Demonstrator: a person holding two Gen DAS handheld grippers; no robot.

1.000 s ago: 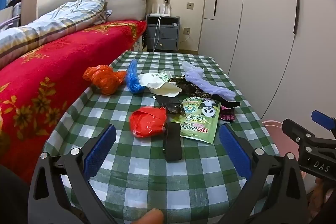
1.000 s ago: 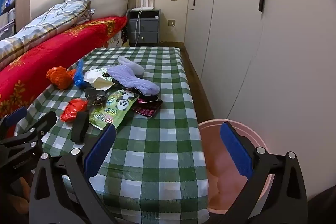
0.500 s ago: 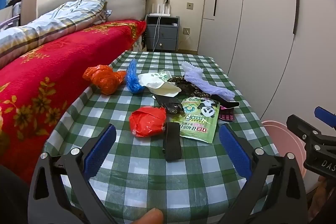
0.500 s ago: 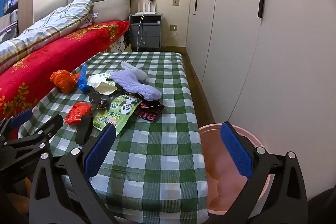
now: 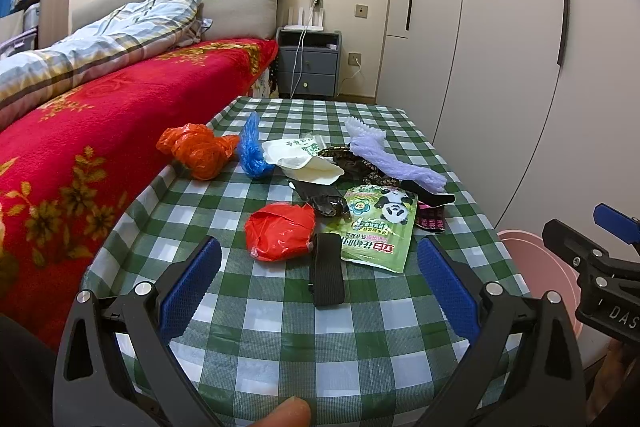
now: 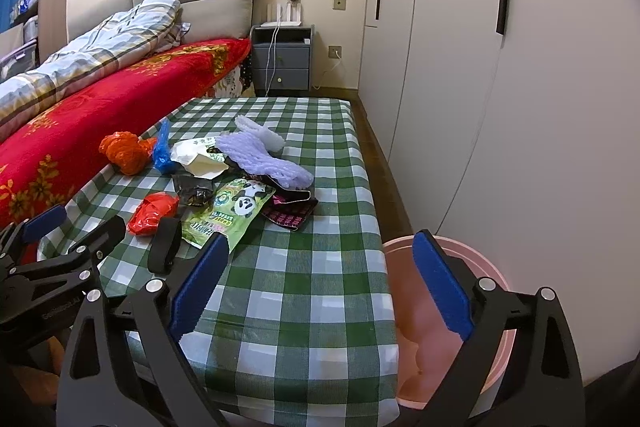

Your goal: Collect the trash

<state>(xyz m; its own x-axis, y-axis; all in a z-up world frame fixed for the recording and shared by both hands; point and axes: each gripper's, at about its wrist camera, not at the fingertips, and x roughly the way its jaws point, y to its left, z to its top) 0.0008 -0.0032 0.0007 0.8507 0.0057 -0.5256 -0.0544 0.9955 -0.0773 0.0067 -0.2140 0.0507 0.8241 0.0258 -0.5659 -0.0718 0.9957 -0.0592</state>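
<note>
Trash (image 5: 280, 231) all sits on the checked table (image 5: 280, 327); pink bin (image 6: 492, 267) beside it looks empty. My left gripper (image 5: 318, 279) gapes empty, my right gripper (image 6: 316, 283) too, jaws just narrowing slightly. Nothing collected yet.

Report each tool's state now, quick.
Left tool: open, holding nothing.
Right tool: open, holding nothing; its jaws have just been closing slightly.

Counter (image 5: 280, 339): near half bare, open to pass. Trash pile (image 5: 340, 195) crowds the middle; bed (image 5: 80, 147) flanks left, wardrobe (image 6: 500, 107) right.
</note>
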